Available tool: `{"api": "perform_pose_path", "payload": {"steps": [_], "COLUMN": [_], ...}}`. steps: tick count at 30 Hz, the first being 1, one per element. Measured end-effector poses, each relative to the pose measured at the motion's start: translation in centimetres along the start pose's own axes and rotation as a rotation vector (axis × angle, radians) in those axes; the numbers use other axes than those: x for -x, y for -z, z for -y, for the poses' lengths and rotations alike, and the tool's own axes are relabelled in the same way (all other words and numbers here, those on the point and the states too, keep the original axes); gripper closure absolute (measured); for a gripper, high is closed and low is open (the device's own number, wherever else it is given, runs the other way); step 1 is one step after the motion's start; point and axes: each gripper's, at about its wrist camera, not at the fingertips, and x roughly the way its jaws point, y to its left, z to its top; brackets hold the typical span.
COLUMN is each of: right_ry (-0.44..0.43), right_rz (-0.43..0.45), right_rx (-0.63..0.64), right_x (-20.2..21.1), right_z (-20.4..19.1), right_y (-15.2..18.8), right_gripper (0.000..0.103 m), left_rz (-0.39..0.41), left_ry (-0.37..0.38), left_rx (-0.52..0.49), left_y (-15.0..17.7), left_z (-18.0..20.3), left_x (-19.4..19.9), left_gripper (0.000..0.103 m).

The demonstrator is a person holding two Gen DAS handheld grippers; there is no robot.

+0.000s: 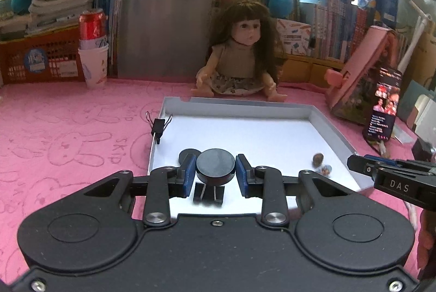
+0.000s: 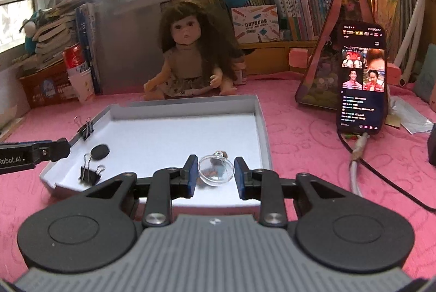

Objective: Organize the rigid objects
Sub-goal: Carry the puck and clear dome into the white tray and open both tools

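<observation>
A shallow white tray (image 1: 245,106) lies on the pink cloth; it also shows in the right wrist view (image 2: 190,104). My left gripper (image 1: 215,172) is shut on a black round disc (image 1: 215,163), held just above the tray's near part. Its shadow and a binder clip (image 1: 208,193) lie beneath. My right gripper (image 2: 215,174) is shut on a clear plastic ball (image 2: 215,171) over the tray's near right part. In the tray lie a small black disc (image 2: 99,151), a black binder clip (image 2: 90,173) and small beads (image 1: 320,163). Another binder clip (image 1: 158,127) is clipped on the tray's left rim.
A doll (image 1: 242,54) sits behind the tray. A phone (image 2: 361,79) leans on a pink box (image 2: 327,46) at the right, with its cable (image 2: 357,155) trailing forward. A red can on paper cups (image 1: 92,46), an orange crate and books line the back.
</observation>
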Motion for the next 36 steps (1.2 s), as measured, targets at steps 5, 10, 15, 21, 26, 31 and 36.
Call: {"api": "perform_pose_path", "payload": {"steps": [5,10,15,21,26,31,36], "right_ry": [0.001,-0.005,0.002,-0.036,-0.039,-0.033,-0.023], "right_rz": [-0.031,-0.073,-0.11,-0.21,-0.245,-0.273,-0.29], "right_rx": [-0.026,-0.05,-0.063,-0.068,-0.073,-0.073,-0.056], "right_x": [-2.0,-4.4,-6.6,-9.2,-10.6,-11.6,-12.1], "right_z": [0.7,1.3,1.6,1.6,1.5,1.4,1.3], "right_y": [-1.3,-2.3,-3.2,-5.0,-6.0,-5.6,-4.8], "right_gripper": [0.069,0.069,0.069,0.069,0.069,0.069,0.069], "left_rz": [-0.026,-0.047,-0.071,-0.122,-0.155,-0.174,-0.191], "left_ry": [-0.009,-0.025,-0.039,-0.05,-0.063,-0.079,-0.086], "left_rx": [0.023,0.051,0.044,0.04,0.05,0.05,0.043], "left_y": [-1.7,-3.2,-4.0,-4.7,-5.0,-4.9,-4.5], "left_z": [-0.9,-1.7,-1.8,-1.8,-2.0,-2.0,-2.1], "left_x": [-2.2,-4.6,-6.7,-9.2,-10.9,-12.1,-12.8], "left_gripper": [0.073,0.073,0.073,0.073,0.073,0.073,0.073]}}
